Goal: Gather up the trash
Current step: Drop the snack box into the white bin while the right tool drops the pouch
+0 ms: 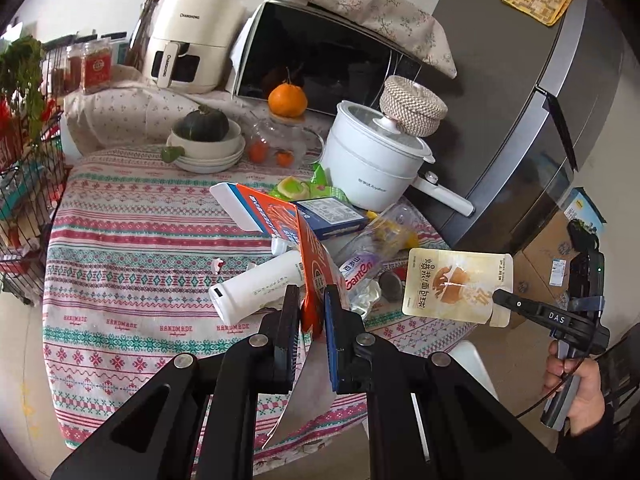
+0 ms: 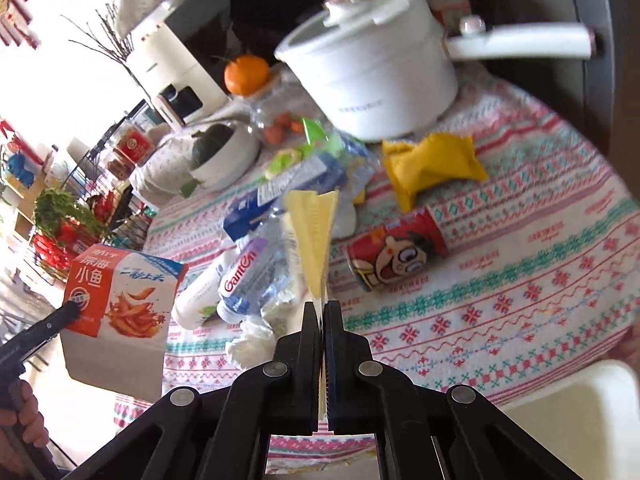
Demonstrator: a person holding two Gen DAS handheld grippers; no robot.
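Much litter crowds the patterned tablecloth (image 1: 120, 240); fridge (image 1: 520, 100) probably beside.

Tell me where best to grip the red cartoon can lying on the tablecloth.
Grip the red cartoon can across its round body at mid-length, coming from above. It lies on its side on the tablecloth with bare cloth around it, so fingers probably fit either side.

Both hand-held grippers (image 1: 312, 300) (image 2: 322, 312) clamped.
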